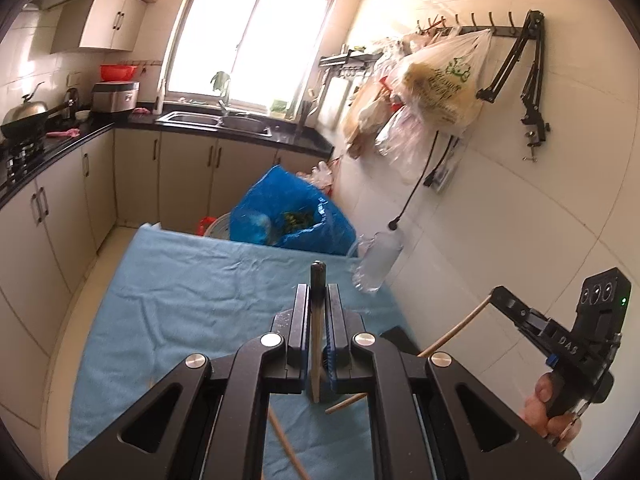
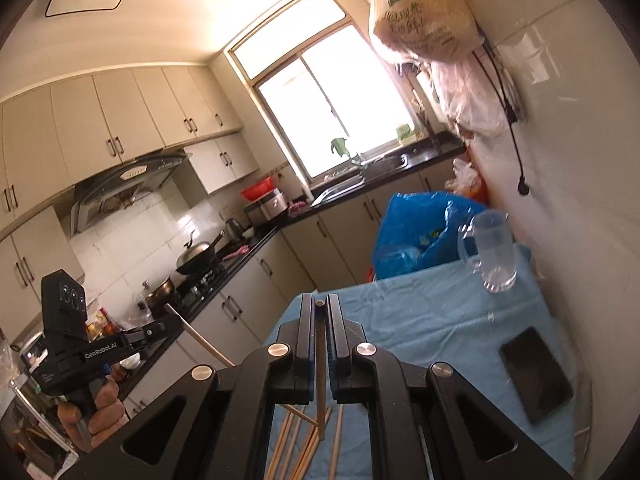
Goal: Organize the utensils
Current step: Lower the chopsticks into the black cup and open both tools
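Observation:
In the left wrist view, my left gripper [image 1: 318,292] is shut on a wooden chopstick [image 1: 316,354] whose dark end sticks out past the fingertips. It hangs above the blue cloth table [image 1: 192,288]. At the right of that view, my right gripper [image 1: 496,295] holds a pale chopstick [image 1: 456,330]. In the right wrist view, my right gripper [image 2: 320,301] is shut on a chopstick [image 2: 321,364], and several loose chopsticks [image 2: 304,444] lie on the cloth below. The left gripper [image 2: 170,319] is at the left of that view. A clear glass mug [image 2: 490,252] stands at the table's far right corner.
A black phone [image 2: 536,372] lies on the cloth near the right wall. A blue plastic bag [image 1: 292,212] stands behind the table's far edge. Plastic bags [image 1: 436,84] hang from wall hooks on the right. Cabinets and a counter [image 1: 60,144] run along the left.

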Demonstrator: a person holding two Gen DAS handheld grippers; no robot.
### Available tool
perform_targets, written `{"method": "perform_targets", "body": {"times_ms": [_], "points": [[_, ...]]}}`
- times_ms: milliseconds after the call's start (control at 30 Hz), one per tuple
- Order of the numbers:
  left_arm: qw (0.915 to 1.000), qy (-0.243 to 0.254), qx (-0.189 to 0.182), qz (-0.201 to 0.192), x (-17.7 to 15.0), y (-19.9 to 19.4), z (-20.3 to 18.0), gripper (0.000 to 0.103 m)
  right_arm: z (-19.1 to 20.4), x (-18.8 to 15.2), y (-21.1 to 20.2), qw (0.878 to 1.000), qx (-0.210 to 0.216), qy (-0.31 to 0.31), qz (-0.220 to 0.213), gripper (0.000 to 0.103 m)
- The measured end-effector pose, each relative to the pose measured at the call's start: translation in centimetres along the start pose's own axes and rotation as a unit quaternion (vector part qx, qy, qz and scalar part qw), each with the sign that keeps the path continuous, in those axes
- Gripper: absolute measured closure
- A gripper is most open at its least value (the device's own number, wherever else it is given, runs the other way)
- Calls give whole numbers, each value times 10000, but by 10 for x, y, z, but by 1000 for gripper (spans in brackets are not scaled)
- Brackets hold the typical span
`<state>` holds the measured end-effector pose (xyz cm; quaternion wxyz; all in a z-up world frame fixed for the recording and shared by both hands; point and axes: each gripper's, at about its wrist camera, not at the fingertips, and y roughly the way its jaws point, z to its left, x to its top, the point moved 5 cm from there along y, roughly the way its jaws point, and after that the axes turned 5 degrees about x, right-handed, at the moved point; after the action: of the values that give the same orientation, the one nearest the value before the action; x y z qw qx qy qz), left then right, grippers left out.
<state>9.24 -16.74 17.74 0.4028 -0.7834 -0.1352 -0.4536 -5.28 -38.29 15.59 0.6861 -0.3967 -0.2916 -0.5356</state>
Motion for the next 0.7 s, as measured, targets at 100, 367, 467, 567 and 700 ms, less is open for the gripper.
{"method": "perform_targets", "body": {"times_ms": [100, 367, 467, 567, 700], "points": [[9999, 40, -87, -52, 13, 9, -15, 96, -2, 14, 1, 9998, -123, -84, -108, 97], [9998, 51, -186, 87, 18, 47, -35, 96, -17, 30, 18, 9990, -407, -154, -124, 97], [9996, 25, -139, 245, 10, 66, -32, 96, -29, 27, 27, 9988, -470, -89, -45, 97], [9990, -33, -86, 427, 0, 84, -26, 96, -43, 22, 36, 9984, -560, -18, 53, 97], [9978, -105, -11, 653, -11, 107, -16, 96, -59, 18, 45, 9976, -671, 64, 150, 97]]}}
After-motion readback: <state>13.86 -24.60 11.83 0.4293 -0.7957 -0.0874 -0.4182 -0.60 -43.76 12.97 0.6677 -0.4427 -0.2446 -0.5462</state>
